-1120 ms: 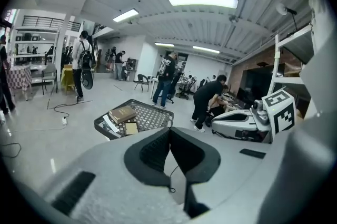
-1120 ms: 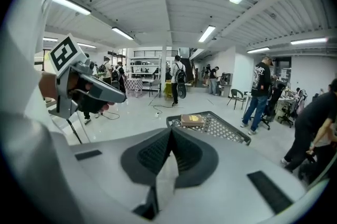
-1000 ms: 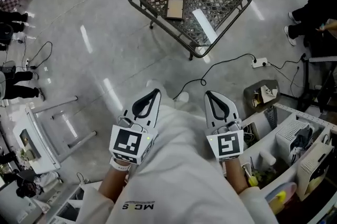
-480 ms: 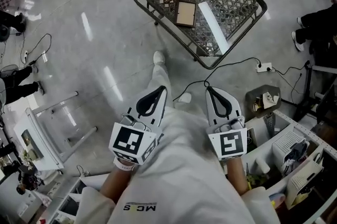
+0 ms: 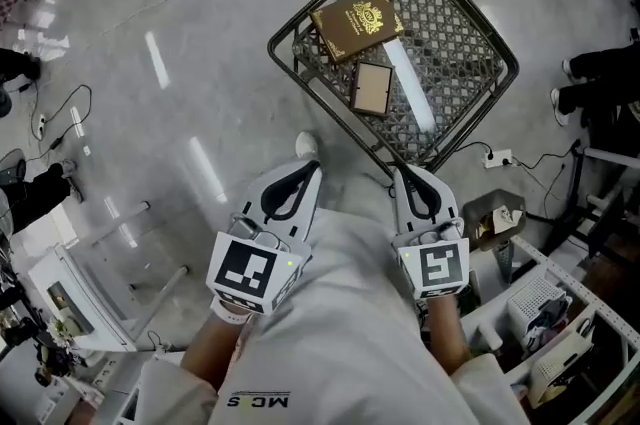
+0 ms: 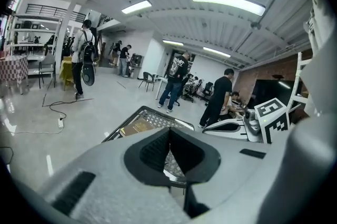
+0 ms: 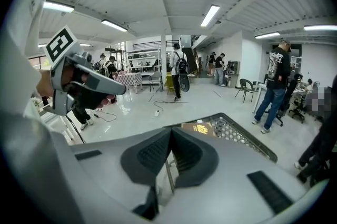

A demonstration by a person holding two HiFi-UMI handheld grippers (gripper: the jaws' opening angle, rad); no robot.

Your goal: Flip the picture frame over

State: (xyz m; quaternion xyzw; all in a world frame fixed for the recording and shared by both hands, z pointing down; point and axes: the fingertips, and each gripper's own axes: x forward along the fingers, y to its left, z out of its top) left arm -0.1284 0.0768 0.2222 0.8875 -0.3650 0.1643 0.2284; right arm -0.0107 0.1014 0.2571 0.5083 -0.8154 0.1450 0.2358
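The small picture frame (image 5: 373, 87) lies flat on the metal mesh table (image 5: 470, 23), with a plain brown side up. Beside it lies a brown box with a gold emblem (image 5: 357, 23). In the head view both grippers are held low in front of me, short of the table. My left gripper (image 5: 297, 175) and right gripper (image 5: 408, 176) are shut with nothing between the jaws. The left gripper view shows its shut jaw tips (image 6: 169, 130) pointing at the table (image 6: 129, 122). The right gripper view shows its shut tips (image 7: 171, 130) before the table (image 7: 247, 138) and box (image 7: 202, 127).
A power strip (image 5: 497, 156) with a black cable lies on the floor right of the table. A white rack (image 5: 90, 253) lies at left, cluttered shelves (image 5: 560, 313) at lower right. A seated person's legs (image 5: 600, 73) are at right. Several people stand farther off (image 6: 176, 80).
The table with the frame has come closer and lower in the head view as I walked toward it. Both grippers stay shut in the same pose.
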